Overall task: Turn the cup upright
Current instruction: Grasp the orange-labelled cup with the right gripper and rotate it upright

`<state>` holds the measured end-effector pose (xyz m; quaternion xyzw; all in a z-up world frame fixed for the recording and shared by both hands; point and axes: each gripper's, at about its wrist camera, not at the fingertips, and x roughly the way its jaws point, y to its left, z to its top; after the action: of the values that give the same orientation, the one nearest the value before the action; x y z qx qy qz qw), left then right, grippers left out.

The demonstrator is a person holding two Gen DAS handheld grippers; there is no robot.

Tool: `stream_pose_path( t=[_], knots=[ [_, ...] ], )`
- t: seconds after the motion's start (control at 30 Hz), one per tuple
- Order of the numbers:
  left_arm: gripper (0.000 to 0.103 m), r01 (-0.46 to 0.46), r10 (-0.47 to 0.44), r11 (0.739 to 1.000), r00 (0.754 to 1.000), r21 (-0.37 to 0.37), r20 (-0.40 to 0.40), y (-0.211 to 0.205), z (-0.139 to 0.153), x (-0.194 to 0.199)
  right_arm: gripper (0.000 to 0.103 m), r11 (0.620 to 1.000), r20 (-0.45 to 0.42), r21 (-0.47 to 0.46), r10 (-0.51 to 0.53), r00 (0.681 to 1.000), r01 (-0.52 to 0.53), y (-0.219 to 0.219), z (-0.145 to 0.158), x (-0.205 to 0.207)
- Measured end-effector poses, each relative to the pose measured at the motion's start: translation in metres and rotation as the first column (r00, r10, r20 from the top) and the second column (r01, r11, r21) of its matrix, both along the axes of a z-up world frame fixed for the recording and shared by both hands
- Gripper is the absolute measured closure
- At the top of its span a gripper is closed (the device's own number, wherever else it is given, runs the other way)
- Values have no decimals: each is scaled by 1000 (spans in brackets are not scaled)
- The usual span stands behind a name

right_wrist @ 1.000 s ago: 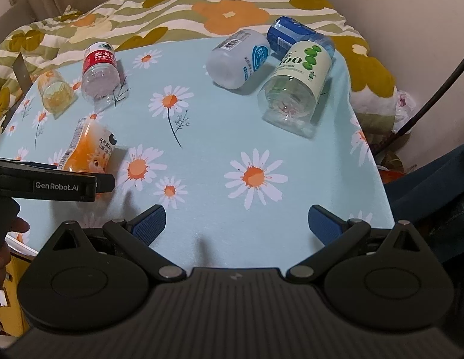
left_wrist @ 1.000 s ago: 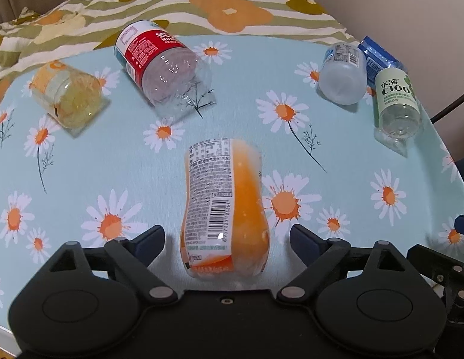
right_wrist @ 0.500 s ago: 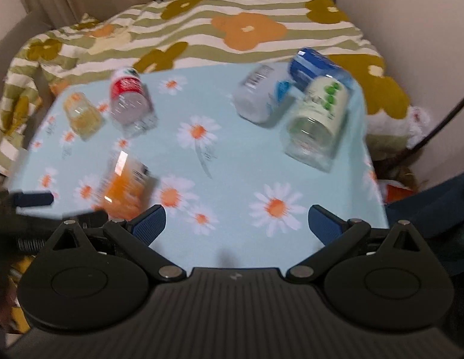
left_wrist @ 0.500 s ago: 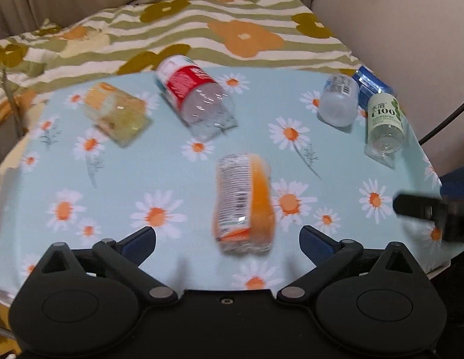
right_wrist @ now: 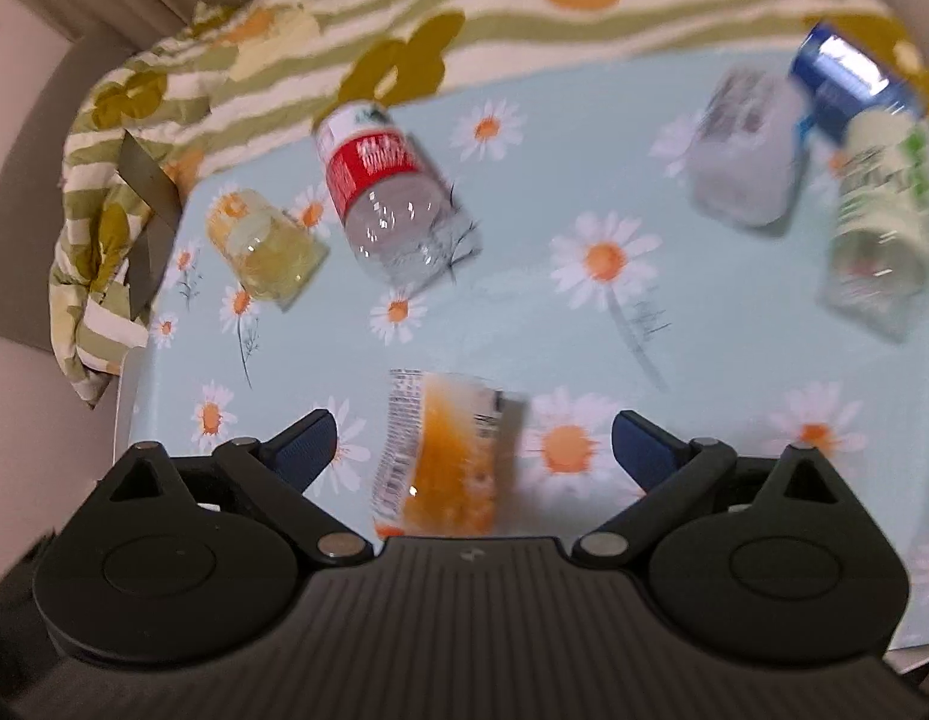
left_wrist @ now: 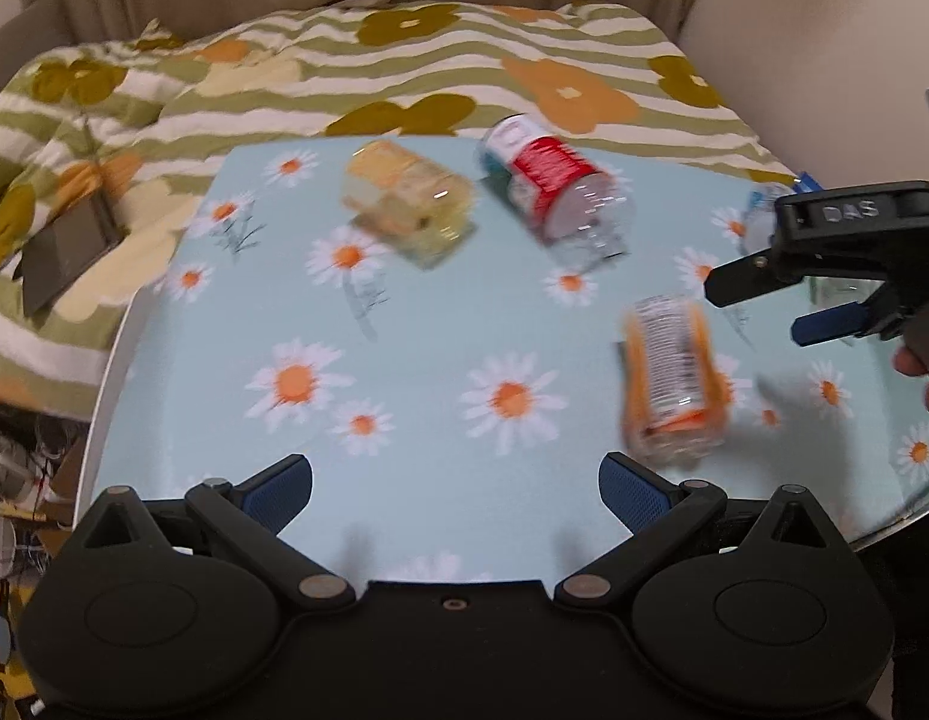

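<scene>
The daisy-print table is carrying every container on its side. Your right gripper is hovering spread wide around the orange cup; your left gripper is gaping, empty, beside it.

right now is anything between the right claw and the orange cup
Nothing. In the right wrist view the orange cup lies on its side between the open fingers of the right claw, with only bare daisy tablecloth around it.
</scene>
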<state>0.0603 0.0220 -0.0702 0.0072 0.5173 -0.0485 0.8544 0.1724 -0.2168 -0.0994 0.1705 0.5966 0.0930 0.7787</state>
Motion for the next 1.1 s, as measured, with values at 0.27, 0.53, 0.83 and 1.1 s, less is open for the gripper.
stream_pose_path(
  t=[0.27, 0.53, 0.83, 1.1],
  knots=[
    [0, -50, 48, 998, 998, -33, -49, 45, -18, -3, 16, 997, -104, 19, -75, 992, 78, 17, -38, 21],
    [0, -61, 58, 997, 997, -53, -57, 62, -22, 2, 31, 995, -126, 17, -92, 988, 95, 23, -45, 25],
    [0, -52, 47, 996, 997, -72, -61, 66, -22, 6, 33, 996, -105, 22, -87, 991, 90, 26, -42, 22],
    [0, -41, 36, 997, 997, -70, -67, 64, -21, 7, 34, 992, -68, 60, -105, 992, 109, 24, -31, 13]
  ],
)
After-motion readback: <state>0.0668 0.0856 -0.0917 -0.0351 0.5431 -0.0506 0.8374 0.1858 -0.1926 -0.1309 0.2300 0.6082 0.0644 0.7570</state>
